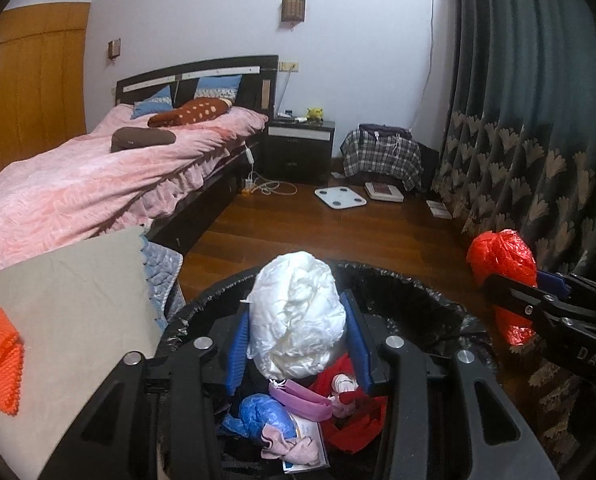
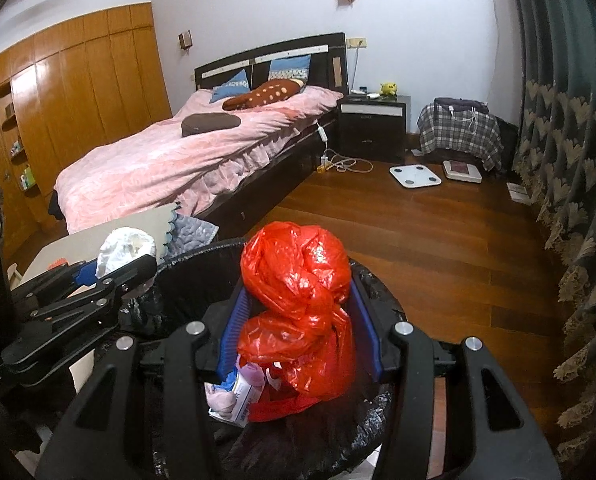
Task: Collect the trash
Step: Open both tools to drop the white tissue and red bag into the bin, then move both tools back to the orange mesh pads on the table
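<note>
The left gripper point(image 1: 298, 336) pinches a crumpled white plastic bag point(image 1: 298, 312) between its blue pads, holding it over the black-lined trash bin point(image 1: 418, 292), near the bin's left edge. The right gripper point(image 2: 298, 320) clamps a knotted red plastic bag point(image 2: 298, 300) above the same bin, toward its right edge. Inside the bin lie a blue bag point(image 1: 258, 412), pink cloth point(image 1: 298, 396) and red trash point(image 1: 354, 428)
</note>
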The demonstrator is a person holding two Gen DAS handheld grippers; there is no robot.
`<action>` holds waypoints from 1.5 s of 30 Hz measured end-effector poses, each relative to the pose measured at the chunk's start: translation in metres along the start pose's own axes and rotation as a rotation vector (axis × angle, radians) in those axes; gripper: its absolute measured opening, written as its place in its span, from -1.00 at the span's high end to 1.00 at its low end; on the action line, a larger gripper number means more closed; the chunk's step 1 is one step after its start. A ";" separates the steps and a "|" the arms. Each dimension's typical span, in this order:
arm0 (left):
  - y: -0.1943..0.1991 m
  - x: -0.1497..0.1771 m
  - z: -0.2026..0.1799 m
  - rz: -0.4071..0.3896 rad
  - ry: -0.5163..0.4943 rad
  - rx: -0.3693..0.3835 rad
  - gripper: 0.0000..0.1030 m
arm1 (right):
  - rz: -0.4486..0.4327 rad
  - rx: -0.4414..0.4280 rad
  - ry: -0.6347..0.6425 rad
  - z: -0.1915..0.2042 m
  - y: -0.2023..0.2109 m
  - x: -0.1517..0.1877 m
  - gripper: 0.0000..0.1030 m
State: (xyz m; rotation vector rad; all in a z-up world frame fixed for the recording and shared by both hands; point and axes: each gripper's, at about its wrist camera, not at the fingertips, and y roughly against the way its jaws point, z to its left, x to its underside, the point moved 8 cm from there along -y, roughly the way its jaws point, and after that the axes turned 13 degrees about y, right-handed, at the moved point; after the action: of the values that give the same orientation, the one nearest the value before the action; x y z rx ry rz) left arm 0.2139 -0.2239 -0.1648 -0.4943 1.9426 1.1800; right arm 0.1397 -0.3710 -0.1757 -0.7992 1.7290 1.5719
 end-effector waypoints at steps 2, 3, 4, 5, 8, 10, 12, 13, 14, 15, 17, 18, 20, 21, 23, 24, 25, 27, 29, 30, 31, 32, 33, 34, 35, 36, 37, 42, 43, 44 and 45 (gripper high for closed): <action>-0.006 0.002 0.002 0.014 0.002 -0.002 0.18 | 0.008 -0.001 0.000 0.003 -0.005 -0.001 0.07; -0.010 0.002 0.002 0.020 0.002 -0.006 0.17 | 0.013 -0.002 0.002 0.003 -0.008 0.000 0.07; -0.013 0.003 0.002 0.029 0.002 -0.007 0.17 | 0.015 -0.003 0.002 0.004 -0.009 0.000 0.07; -0.016 0.004 0.003 0.034 0.004 -0.006 0.17 | 0.019 -0.006 0.002 0.004 -0.013 0.001 0.07; -0.023 0.006 0.003 0.050 0.007 -0.010 0.17 | 0.029 -0.010 0.002 0.004 -0.019 0.004 0.07; -0.029 0.006 0.004 0.063 0.013 -0.007 0.16 | 0.035 -0.013 0.000 0.004 -0.023 0.005 0.07; -0.033 0.005 0.006 0.065 0.012 -0.009 0.13 | 0.041 -0.014 -0.002 0.004 -0.027 0.005 0.02; -0.034 0.004 0.006 0.064 0.013 -0.009 0.10 | 0.044 -0.015 -0.003 0.004 -0.029 0.006 -0.07; -0.036 0.004 0.008 0.068 0.017 -0.006 0.08 | 0.049 -0.015 -0.002 0.004 -0.031 0.006 -0.18; -0.037 0.003 0.009 0.071 0.020 -0.006 0.04 | 0.051 -0.014 -0.001 0.004 -0.032 0.007 -0.24; -0.039 0.001 0.011 0.074 0.026 -0.006 -0.05 | 0.052 -0.011 0.000 0.004 -0.035 0.008 -0.33; -0.039 0.001 0.012 0.072 0.029 -0.007 -0.10 | 0.052 -0.009 0.000 0.003 -0.035 0.008 -0.35; -0.039 0.000 0.014 0.069 0.032 -0.009 -0.21 | 0.046 0.001 -0.007 0.001 -0.033 0.009 -0.48; -0.038 0.000 0.015 0.069 0.036 -0.007 -0.35 | 0.045 0.004 -0.009 0.000 -0.033 0.009 -0.51; -0.037 -0.001 0.018 0.068 0.041 -0.009 -0.55 | 0.035 0.025 -0.014 -0.004 -0.030 0.009 -0.77; -0.035 -0.002 0.020 0.059 0.043 -0.015 -0.57 | 0.031 0.032 -0.015 -0.005 -0.029 0.008 -0.78; -0.034 -0.002 0.021 0.058 0.044 -0.015 -0.57 | 0.030 0.035 -0.017 -0.005 -0.027 0.008 -0.78; -0.029 -0.005 0.025 0.047 0.051 -0.019 -0.63 | 0.031 0.038 -0.024 -0.009 -0.024 0.009 -0.86; -0.021 -0.009 0.030 0.023 0.064 -0.028 -0.74 | 0.028 0.040 -0.034 -0.010 -0.019 0.009 -0.86; -0.016 -0.011 0.033 0.011 0.071 -0.036 -0.81 | 0.024 0.041 -0.033 -0.009 -0.016 0.008 -0.86; -0.011 -0.012 0.036 -0.001 0.076 -0.043 -0.84 | 0.022 0.043 -0.031 -0.009 -0.014 0.007 -0.87; -0.006 -0.014 0.039 -0.010 0.079 -0.046 -0.84 | 0.015 0.049 -0.023 -0.008 -0.010 0.006 -0.87; 0.000 -0.016 0.042 -0.020 0.080 -0.051 -0.85 | 0.010 0.051 -0.016 -0.006 -0.008 0.004 -0.87; 0.007 -0.018 0.046 -0.033 0.080 -0.058 -0.88 | 0.007 0.051 -0.011 -0.004 -0.006 0.004 -0.88; 0.015 -0.020 0.051 -0.048 0.079 -0.070 -0.88 | 0.001 0.052 -0.004 -0.001 -0.003 0.002 -0.89; 0.021 -0.022 0.056 -0.059 0.077 -0.079 -0.88 | -0.003 0.050 0.000 0.002 -0.001 0.001 -0.89; 0.026 -0.024 0.059 -0.066 0.078 -0.086 -0.88 | -0.010 0.042 0.006 0.007 0.002 -0.001 -0.89; 0.059 -0.025 0.090 -0.102 0.096 -0.136 -0.88 | -0.029 0.019 0.029 0.027 0.008 -0.010 -0.89; 0.064 -0.024 0.096 -0.108 0.100 -0.146 -0.88 | -0.032 0.011 0.030 0.032 0.008 -0.012 -0.89; 0.071 -0.024 0.104 -0.117 0.104 -0.162 -0.88 | -0.034 0.006 0.034 0.036 0.010 -0.014 -0.89; 0.075 -0.022 0.110 -0.123 0.106 -0.171 -0.88 | -0.035 0.000 0.039 0.041 0.010 -0.016 -0.89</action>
State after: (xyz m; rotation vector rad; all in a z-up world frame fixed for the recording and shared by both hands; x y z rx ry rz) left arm 0.2239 -0.0928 -0.1328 -0.7686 1.8789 1.2684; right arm 0.1441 -0.3295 -0.1593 -0.8608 1.7336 1.5424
